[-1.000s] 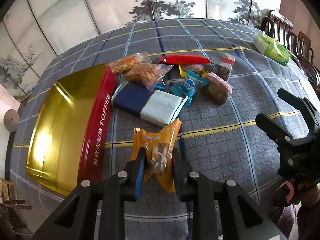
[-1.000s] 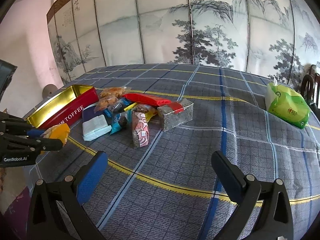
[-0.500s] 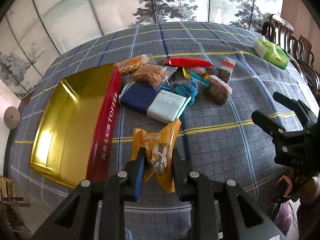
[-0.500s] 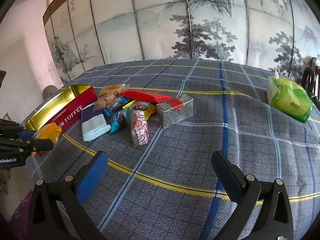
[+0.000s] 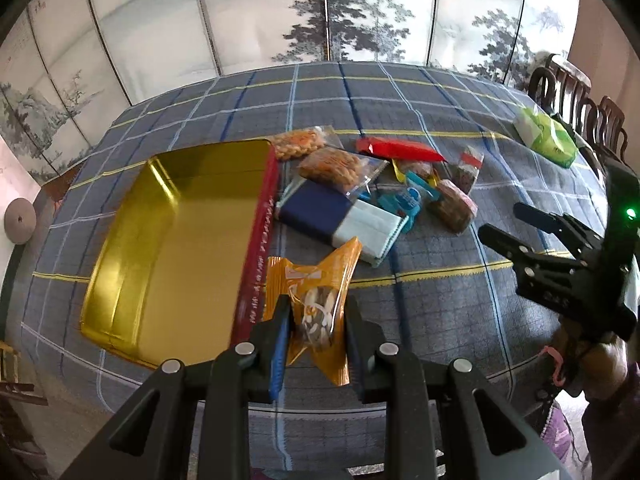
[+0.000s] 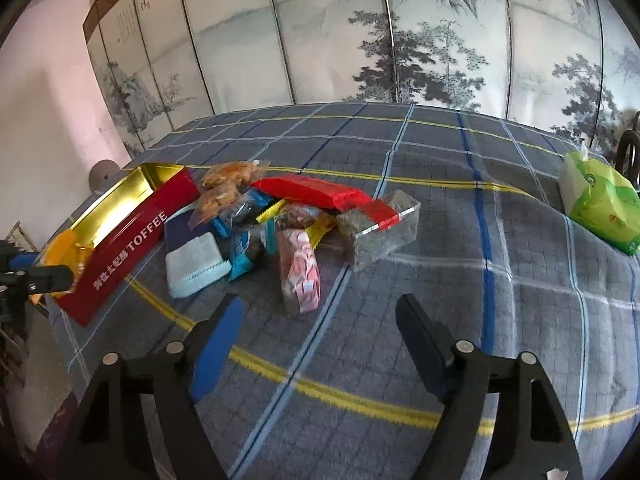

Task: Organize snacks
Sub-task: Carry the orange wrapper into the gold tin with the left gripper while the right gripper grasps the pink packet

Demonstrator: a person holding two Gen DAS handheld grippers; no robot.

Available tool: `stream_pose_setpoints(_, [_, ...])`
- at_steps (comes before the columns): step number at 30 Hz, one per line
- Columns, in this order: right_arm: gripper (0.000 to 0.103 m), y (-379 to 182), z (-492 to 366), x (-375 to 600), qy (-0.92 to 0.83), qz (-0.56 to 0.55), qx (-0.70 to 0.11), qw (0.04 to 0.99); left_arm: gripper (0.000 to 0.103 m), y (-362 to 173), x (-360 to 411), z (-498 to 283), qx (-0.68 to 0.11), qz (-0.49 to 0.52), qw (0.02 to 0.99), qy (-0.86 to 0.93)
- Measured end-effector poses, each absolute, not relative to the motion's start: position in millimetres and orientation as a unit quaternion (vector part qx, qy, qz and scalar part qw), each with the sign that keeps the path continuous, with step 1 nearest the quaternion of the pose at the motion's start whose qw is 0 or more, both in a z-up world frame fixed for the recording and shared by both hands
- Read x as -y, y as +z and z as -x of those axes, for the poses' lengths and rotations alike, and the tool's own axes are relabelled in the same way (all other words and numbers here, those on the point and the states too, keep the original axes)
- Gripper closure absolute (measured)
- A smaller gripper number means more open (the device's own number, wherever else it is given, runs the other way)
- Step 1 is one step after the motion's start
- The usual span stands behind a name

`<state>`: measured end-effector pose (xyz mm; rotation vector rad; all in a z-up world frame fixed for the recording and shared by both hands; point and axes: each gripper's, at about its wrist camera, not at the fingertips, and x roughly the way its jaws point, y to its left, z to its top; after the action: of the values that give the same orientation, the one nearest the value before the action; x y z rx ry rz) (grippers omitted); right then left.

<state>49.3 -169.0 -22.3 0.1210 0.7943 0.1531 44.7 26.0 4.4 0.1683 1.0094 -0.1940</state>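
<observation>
— Orange foil, that is what the left tongs [image 5: 314, 322] are clamped on: an orange snack packet [image 5: 316, 280] with a clear window showing pale nuts, pinched across its middle and lifted off the surface [image 5: 432, 300], right at the near red wall of the toffee tin [image 5: 168, 248].

— And the right tongs [image 6: 318, 322]?

— Spread wide with nothing between them, hovering over the plaid cloth just short of the snack pile [image 6: 280, 220]. Nearest to them stands a pink-and-white packet [image 6: 300, 276]; beside it is a clear box with a red band [image 6: 380, 226].

— Where does the tin sit?

— Left of the pile, lid off, its gold interior bare. The orange packet hangs over the tin's long red side, not yet clearly inside.

— What could spoil it from here?

— The hold is narrow and the film looks slippery, so the packet may slide or swing as it travels. Its lower corner droops, and that could catch the tin's rim and tip the packet back onto the cloth. Released too early, it would likely land straddling the wall.

— And the other tongs?

— Reaching into that crowded heap, they could nudge the upright pink packet over or drag the blue-and-white packet [image 6: 196, 256] along.
</observation>
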Motion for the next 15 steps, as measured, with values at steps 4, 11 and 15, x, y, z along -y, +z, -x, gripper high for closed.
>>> stream_pose_setpoints(4, [0.04, -24, -64, 167, 0.076, -0.057, -0.396, 0.913, 0.078, 10, -36, -48, -0.481, -0.077, 0.869, -0.091])
stream_pose_setpoints(11, [0.08, -38, -83, 152, 0.083, -0.044, -0.432, 0.897, 0.078, 19, -55, -57, -0.48, -0.071, 0.87, -0.088])
stream_pose_setpoints(15, [0.083, -43, -83, 152, 0.083, -0.049, -0.438, 0.894, 0.078, 21, -68, -67, -0.484, -0.069, 0.869, -0.081])
